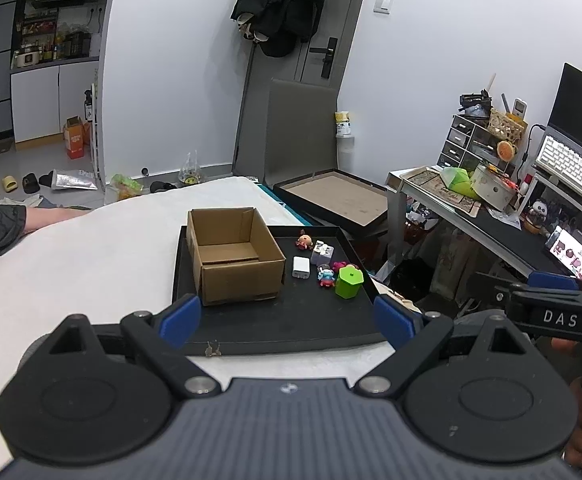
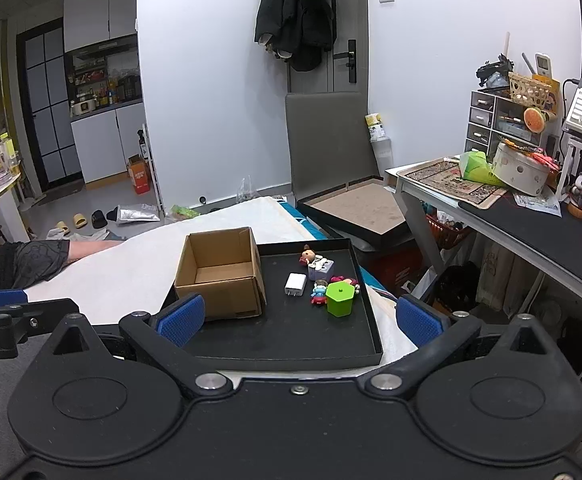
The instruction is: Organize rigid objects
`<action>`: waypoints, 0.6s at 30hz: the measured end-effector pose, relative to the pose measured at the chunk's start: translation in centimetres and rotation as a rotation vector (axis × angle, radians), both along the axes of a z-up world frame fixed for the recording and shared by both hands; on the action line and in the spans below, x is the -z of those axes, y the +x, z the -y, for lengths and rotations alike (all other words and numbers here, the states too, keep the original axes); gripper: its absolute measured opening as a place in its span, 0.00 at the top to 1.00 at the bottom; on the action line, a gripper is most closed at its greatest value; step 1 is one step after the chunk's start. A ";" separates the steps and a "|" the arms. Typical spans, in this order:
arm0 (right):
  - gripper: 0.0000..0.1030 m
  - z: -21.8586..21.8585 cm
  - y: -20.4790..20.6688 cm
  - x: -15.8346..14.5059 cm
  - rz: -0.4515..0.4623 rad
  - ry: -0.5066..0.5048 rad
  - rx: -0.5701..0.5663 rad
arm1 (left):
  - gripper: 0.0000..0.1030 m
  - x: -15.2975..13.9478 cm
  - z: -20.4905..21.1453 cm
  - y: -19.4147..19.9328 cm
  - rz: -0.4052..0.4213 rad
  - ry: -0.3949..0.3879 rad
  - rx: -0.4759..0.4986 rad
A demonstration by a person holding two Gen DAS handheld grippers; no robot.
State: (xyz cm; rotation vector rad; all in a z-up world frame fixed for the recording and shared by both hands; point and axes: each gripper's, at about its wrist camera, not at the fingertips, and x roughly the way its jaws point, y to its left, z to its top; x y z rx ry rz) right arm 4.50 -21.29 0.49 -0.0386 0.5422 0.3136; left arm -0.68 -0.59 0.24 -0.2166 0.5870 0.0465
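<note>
Both the left hand-held gripper [image 1: 287, 320] and right hand-held gripper [image 2: 299, 320] gape wide and empty over the black tray [image 1: 291, 328], mid-frame, whose little figurines [image 1: 326, 276] sit half hidden behind the green box [image 1: 349, 282].

Bare black tray [image 2: 291, 336] floor straight ahead of the right gripper [image 2: 300, 320], cardboard box [image 2: 221, 276] blocking ahead-left, green container [image 2: 340, 299] and small toys [image 2: 320, 292] crowding ahead-right.
</note>
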 end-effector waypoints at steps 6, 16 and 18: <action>0.00 0.0 0.0 0.0 -0.002 0.001 -0.001 | 0.10 -0.1 0.0 -0.1 0.001 0.003 0.004; 0.00 0.1 -0.2 0.0 0.002 0.002 0.002 | 0.10 -0.3 0.2 -0.2 0.005 0.013 0.009; 0.00 0.1 -0.2 0.0 0.003 0.002 0.003 | 0.10 -0.4 0.1 -0.2 0.007 0.015 0.011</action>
